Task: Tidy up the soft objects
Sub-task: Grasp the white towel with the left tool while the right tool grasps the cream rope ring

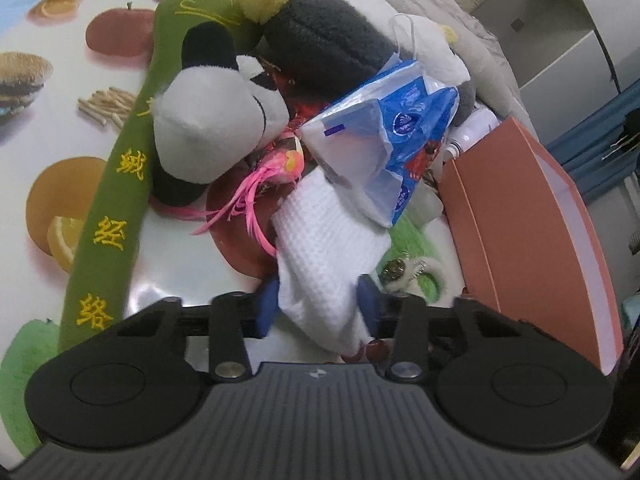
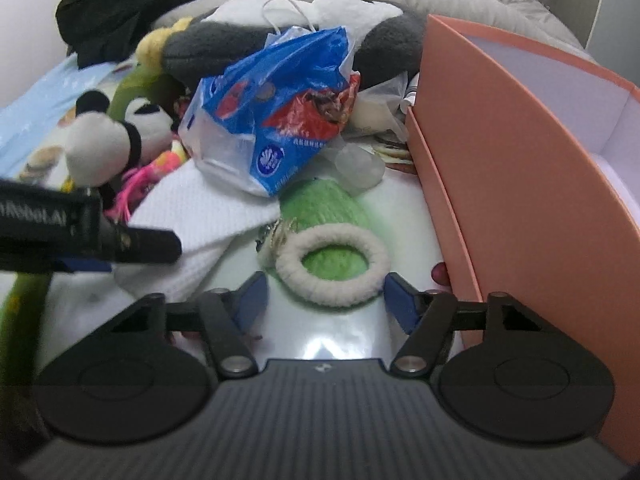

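- White waffle-weave cloth (image 1: 324,248), one piece, lies crumpled on the glossy fruit-print table cover (image 1: 60,128); its lower corner sits between the blue pads of the left gripper (image 1: 320,312), which press on it from both sides.
- One fluffy cream ring (image 2: 332,268) lies flat on the table cover over a printed green fruit, just beside the box wall. The right gripper (image 2: 326,300) has its two blue pads standing apart on either side of the ring's near edge, not touching it.
- Soft toys, counted: one panda (image 1: 208,120) on its side, one long green plush strip (image 1: 116,208) with yellow stitched characters, one big grey-and-white plush (image 1: 332,40) with yellow tufts behind them, and one small pink toy (image 1: 280,168) with pink strands.
- One blue-and-white plastic bag (image 2: 272,120) rests on the cloth's far edge; red printed wrapping shows at its open mouth, and I cannot tell what else is in it.
- One salmon-pink cardboard box (image 2: 500,160) stands open at the right edge of the pile; the white inside that shows holds nothing I can make out.
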